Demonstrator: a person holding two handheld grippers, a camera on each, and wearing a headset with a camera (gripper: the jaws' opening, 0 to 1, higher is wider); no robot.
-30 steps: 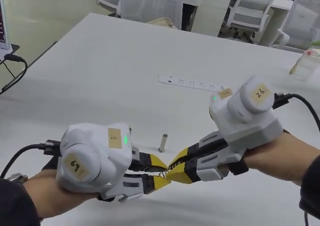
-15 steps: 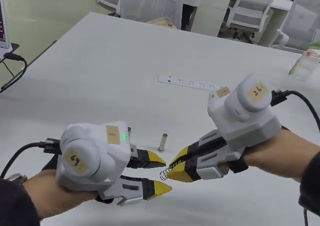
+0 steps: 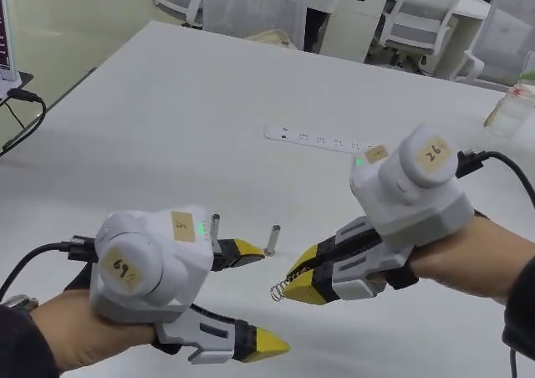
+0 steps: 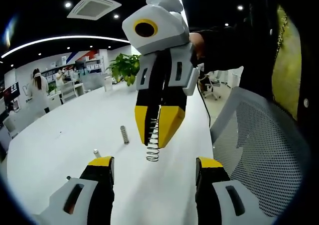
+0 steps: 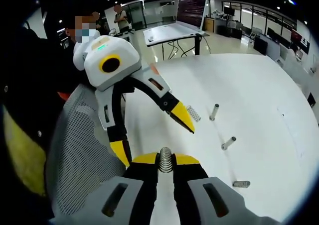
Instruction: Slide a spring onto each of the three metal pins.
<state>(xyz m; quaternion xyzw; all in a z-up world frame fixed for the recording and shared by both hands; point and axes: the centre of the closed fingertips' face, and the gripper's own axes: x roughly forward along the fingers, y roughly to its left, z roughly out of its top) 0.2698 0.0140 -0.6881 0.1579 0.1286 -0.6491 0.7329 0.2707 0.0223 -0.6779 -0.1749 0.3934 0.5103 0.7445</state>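
left claw [image 3: 261, 297]: jaws spread wide, nothing between them, tips pointing toward the right claw
right claw [image 3: 291, 289]: jaws narrow, pinched on a spring
spring [image 3: 275, 292]: one end clamped in the right claw's yellow tips, free end sticking out toward the left claw; above the worktop, can't tell if it touches
spring, right gripper view: coil [image 5: 165, 160] sits squarely between the two jaw tips
spring, left gripper view: hangs out of the right claw's tips [image 4: 152, 146], ahead of the open left jaws
first pin [image 3: 215, 227]: metal, upright on worktop, just beside the left claw's upper jaw
second pin [image 3: 272, 238]: metal, upright, bare, between the two claws, near the held spring but apart from it
loose spring [image 5: 193, 114]: lying flat on worktop near a pin, not on it
second loose spring [image 5: 241, 184]: lying flat, apart from the pins
worktop [image 3: 167, 119]: white
power strip [image 3: 322, 140]: white, flat on worktop beyond the claws
hands: one on each gripper, dark sleeves
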